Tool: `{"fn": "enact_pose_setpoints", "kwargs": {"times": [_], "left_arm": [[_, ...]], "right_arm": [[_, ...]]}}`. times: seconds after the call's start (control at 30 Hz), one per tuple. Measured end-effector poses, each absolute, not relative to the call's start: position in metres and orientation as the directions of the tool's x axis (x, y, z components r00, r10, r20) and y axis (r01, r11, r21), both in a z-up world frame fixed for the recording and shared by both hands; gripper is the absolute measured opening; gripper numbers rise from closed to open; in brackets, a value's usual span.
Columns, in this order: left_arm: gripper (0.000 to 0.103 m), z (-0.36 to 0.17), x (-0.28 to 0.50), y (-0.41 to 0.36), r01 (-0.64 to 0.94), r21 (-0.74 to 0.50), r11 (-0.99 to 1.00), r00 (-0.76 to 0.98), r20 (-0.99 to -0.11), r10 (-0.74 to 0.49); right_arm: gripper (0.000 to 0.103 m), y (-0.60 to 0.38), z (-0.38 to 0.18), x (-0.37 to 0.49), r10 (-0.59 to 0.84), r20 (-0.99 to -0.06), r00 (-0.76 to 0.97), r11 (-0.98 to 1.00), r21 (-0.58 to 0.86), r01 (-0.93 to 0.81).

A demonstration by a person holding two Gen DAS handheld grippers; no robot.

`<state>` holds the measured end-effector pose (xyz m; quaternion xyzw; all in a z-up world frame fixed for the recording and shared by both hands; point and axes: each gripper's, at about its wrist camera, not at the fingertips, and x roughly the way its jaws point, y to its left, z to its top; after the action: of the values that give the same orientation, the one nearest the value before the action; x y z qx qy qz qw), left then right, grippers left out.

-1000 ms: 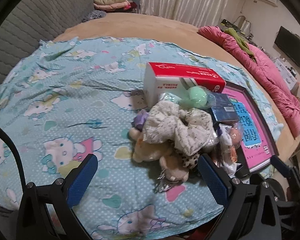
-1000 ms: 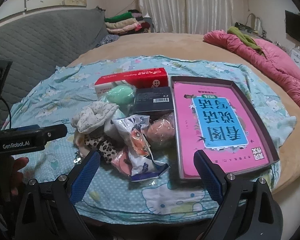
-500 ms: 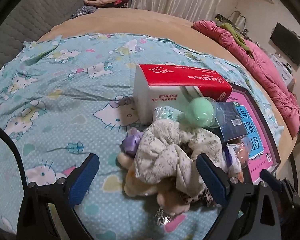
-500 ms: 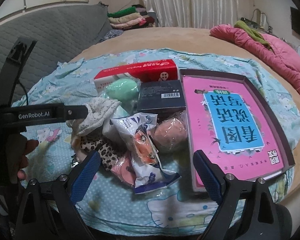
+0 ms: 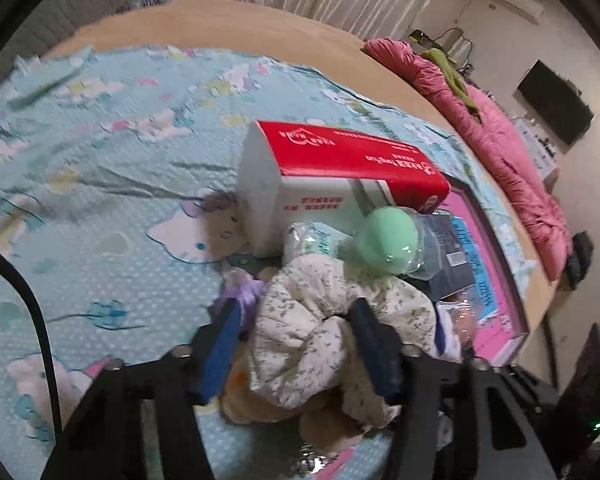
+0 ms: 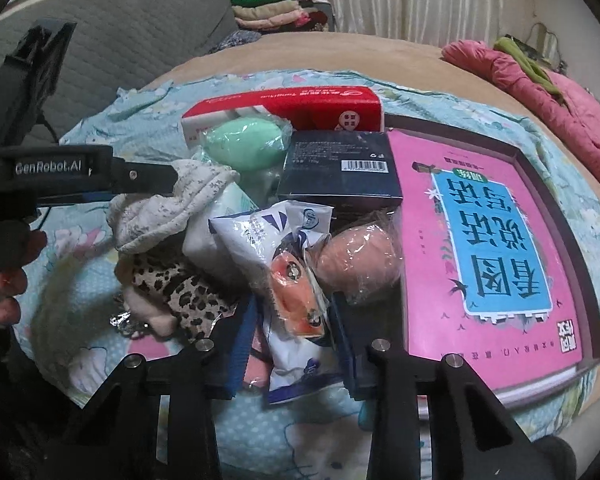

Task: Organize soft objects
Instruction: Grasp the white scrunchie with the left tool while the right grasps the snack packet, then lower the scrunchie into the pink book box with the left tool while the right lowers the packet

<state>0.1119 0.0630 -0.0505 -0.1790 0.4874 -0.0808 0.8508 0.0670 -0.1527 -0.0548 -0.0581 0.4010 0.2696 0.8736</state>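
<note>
A heap of soft things lies on the blue cartoon bedsheet (image 5: 112, 208). My left gripper (image 5: 296, 332) is closing on a white floral scrunchie (image 5: 324, 292), which fills the gap between its blue pads. That scrunchie (image 6: 168, 208) also shows in the right wrist view under a left finger (image 6: 140, 174). My right gripper (image 6: 294, 332) is closing on a white-and-blue plastic packet (image 6: 296, 280) with an orange face printed on it, and both pads touch its sides. Beside these lie a leopard-print scrunchie (image 6: 180, 292), a wrapped green ball (image 6: 244, 142) and a wrapped peach ball (image 6: 356, 260).
A red-and-white tissue box (image 5: 340, 168) stands behind the heap, with a dark box (image 6: 340, 172) next to it. A pink book in a dark tray (image 6: 480, 240) lies to the right near the bed edge. A pink quilt (image 5: 512, 152) lies far right. A hand (image 6: 8, 280) holds the left gripper.
Both grippers have come forward and down onto the heap, and their jaws have narrowed from wide open. The left pair now brackets the floral scrunchie, the right pair the packet.
</note>
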Motion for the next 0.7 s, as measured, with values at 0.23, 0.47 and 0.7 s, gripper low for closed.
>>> {"fn": "enact_pose_setpoints", "kwargs": {"times": [0.23, 0.47, 0.7], "left_arm": [[0.014, -0.051, 0.110, 0.059, 0.004, -0.409, 0.913, 0.507, -0.786, -0.354], [0.012, -0.028, 0.097, 0.063, 0.014, -0.406, 0.914, 0.569, -0.748, -0.341], [0.012, 0.006, 0.076, 0.069, -0.006, -0.389, 0.921, 0.639, -0.710, -0.295]], "right_arm": [[0.032, -0.166, -0.039, 0.059, 0.491, -0.686, 0.537, 0.829, 0.177, -0.531], [0.031, -0.171, -0.021, 0.047, 0.540, -0.633, 0.555, 0.807, 0.201, -0.556], [0.031, -0.180, -0.004, 0.047, 0.555, -0.579, 0.597, 0.809, 0.209, -0.549]]}}
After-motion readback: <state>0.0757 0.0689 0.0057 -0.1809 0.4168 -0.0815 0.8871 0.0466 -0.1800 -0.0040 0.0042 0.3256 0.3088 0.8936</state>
